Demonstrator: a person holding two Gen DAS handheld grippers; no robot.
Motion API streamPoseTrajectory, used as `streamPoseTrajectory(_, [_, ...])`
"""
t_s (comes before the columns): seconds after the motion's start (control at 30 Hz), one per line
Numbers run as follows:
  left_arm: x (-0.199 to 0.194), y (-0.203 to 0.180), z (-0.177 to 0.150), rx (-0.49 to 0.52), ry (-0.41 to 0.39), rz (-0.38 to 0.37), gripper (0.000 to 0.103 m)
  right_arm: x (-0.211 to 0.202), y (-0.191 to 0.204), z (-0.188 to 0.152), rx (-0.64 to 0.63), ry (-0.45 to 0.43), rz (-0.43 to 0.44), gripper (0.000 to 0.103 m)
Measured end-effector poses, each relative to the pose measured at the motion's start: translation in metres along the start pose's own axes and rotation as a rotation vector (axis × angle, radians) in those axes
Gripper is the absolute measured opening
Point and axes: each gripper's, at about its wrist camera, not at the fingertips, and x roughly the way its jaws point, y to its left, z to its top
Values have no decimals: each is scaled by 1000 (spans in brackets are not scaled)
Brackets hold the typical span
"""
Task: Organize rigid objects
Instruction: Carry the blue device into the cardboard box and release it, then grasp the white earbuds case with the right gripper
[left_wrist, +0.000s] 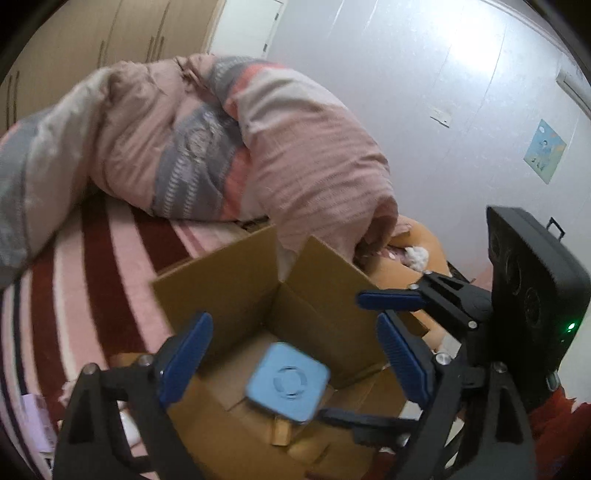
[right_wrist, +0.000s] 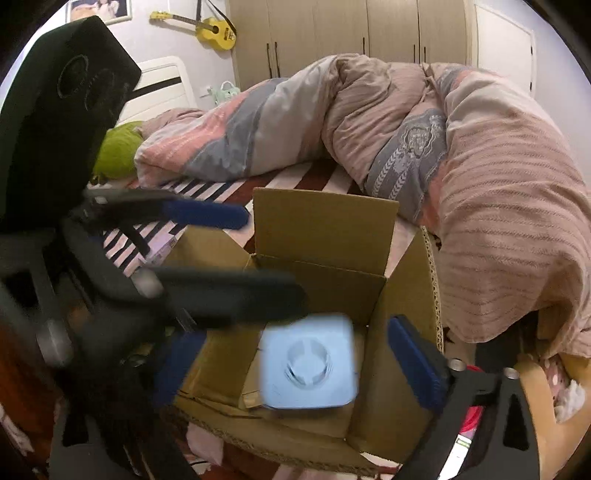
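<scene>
An open cardboard box (left_wrist: 221, 291) (right_wrist: 325, 221) stands on the bed with its flaps up. Inside it is a light blue square object with rounded corners and a round moulded centre (left_wrist: 288, 380) (right_wrist: 308, 365), blurred; I cannot tell whether it rests on the box floor. My left gripper (left_wrist: 295, 354) hovers over the box with its blue-padded jaws wide apart, touching nothing. My right gripper (right_wrist: 295, 363) is open over the same box, the blue object below the gap and clear of both pads. From the right wrist, the left gripper (right_wrist: 229, 254) shows at the left, open.
A bunched pink and grey duvet (left_wrist: 207, 140) (right_wrist: 406, 122) lies just behind and beside the box on a red-striped sheet (left_wrist: 92, 266). A green pillow (right_wrist: 118, 151) sits near the headboard. Wardrobes (right_wrist: 351, 29) and a yellow guitar (right_wrist: 214, 27) are at the back wall.
</scene>
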Motion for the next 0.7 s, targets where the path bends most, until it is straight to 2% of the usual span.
streamPoseTrajectory(0.1, [-28,10,-4,-2,-30,67,89,-6,12,-2,-53,-13,-42,103])
streamPoseTrajectory(0.2, [-65,26,-13,-30,-75,118,89,-15,29,-1,-90,-34,-2,103])
streamPoseTrajectory(0.33, [-116,51,-31,-68,-133,187,89,-29,72,13,-164,-117,-16,103])
streamPoseTrajectory(0.37, [-132,61,-39,-84,-151,210,89,-33,86,16,-215,-159,-4,103])
streamPoseTrajectory(0.4, [-143,67,-45,-96,-161,222,89,-38,103,17,-278,-205,43,103])
streamPoseTrajectory(0.43, [-154,74,-52,-109,-171,235,89,-40,115,18,-308,-217,81,103])
streamPoseTrajectory(0.57, [-199,108,-89,-170,-221,313,89,-27,170,26,-364,-181,190,103])
streamPoseTrajectory(0.7, [-222,136,-129,-223,-233,374,89,16,221,19,-411,-74,242,102])
